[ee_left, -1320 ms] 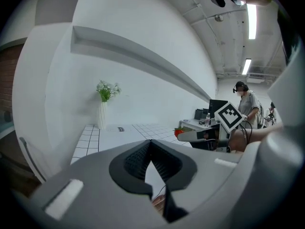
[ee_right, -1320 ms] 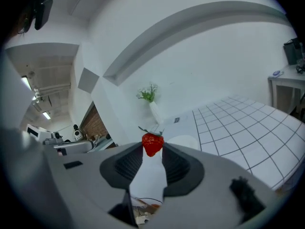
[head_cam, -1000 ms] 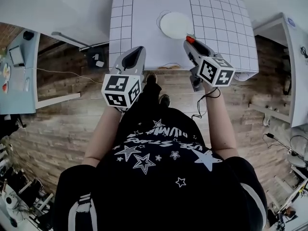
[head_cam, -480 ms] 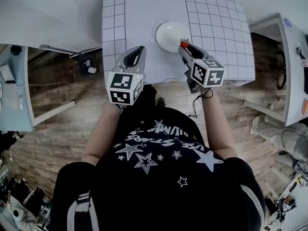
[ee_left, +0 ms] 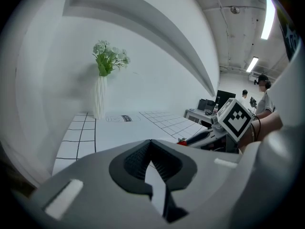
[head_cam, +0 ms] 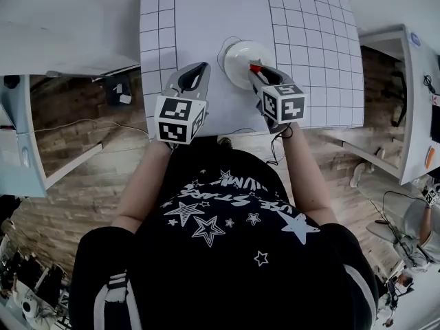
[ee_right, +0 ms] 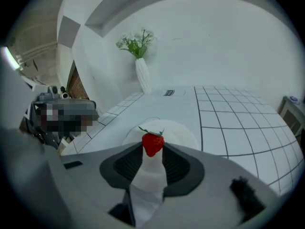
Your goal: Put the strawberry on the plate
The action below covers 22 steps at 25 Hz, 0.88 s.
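A red strawberry (ee_right: 153, 143) with a green stalk sits pinched between the tips of my right gripper (ee_right: 152, 149), held in the air over the near rim of the round white plate (ee_right: 183, 132). In the head view the strawberry (head_cam: 255, 67) shows as a red dot at the tip of the right gripper (head_cam: 256, 69), above the plate (head_cam: 237, 52). My left gripper (head_cam: 196, 72) hovers left of the plate over the table. In the left gripper view its jaws (ee_left: 151, 151) meet at the tips with nothing between them, and the strawberry (ee_left: 181, 141) shows off to the right.
The white table (head_cam: 302, 40) has a black grid on its left and right parts. A white vase (ee_right: 143, 75) with green and white flowers stands at its far edge. Wooden floor and other desks surround the table. People stand in the background of the left gripper view.
Both grippers have moved forward over the table. The right one has carried the strawberry from the table's near part to over the plate's near rim.
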{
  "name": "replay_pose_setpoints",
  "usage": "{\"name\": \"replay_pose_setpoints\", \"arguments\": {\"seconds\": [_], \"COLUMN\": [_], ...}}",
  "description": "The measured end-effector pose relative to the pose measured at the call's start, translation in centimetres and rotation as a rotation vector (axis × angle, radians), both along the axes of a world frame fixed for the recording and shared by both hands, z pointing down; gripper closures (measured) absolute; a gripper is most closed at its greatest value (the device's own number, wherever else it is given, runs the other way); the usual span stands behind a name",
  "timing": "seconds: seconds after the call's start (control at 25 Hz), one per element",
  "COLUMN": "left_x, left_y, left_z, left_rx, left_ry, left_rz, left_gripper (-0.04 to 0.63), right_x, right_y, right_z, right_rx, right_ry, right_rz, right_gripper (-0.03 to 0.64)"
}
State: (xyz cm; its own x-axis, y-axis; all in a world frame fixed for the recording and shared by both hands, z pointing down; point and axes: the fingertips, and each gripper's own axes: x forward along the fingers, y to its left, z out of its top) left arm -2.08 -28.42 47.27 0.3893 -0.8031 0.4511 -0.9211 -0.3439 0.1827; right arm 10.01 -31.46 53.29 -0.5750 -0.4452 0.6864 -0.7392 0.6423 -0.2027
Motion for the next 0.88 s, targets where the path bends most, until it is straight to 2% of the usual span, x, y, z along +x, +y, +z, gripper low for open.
{"name": "replay_pose_setpoints", "arguments": {"seconds": [0.12, 0.36, 0.6, 0.88], "left_x": [-0.2, -1.3, -1.7, -1.1], "left_y": [-1.0, -1.8, -1.9, -1.3], "left_z": [0.2, 0.7, 1.1, 1.0], "left_rx": [-0.006, -0.025, -0.038, -0.04], "left_ry": [0.011, 0.026, 0.038, 0.036], "left_rz": [0.002, -0.005, -0.005, 0.021], "left_gripper": [0.586, 0.586, 0.586, 0.586], "right_x": [-0.3, -1.2, -0.9, -0.6], "right_y": [-0.6, -0.8, -1.1, -0.4], "right_z": [0.8, 1.7, 2.6, 2.2], "right_rx": [0.001, -0.013, -0.025, -0.023], "right_ry": [0.062, 0.12, 0.18, 0.156], "right_rz": [-0.026, -0.067, -0.063, -0.029], "right_gripper": [0.482, 0.482, 0.48, 0.463]}}
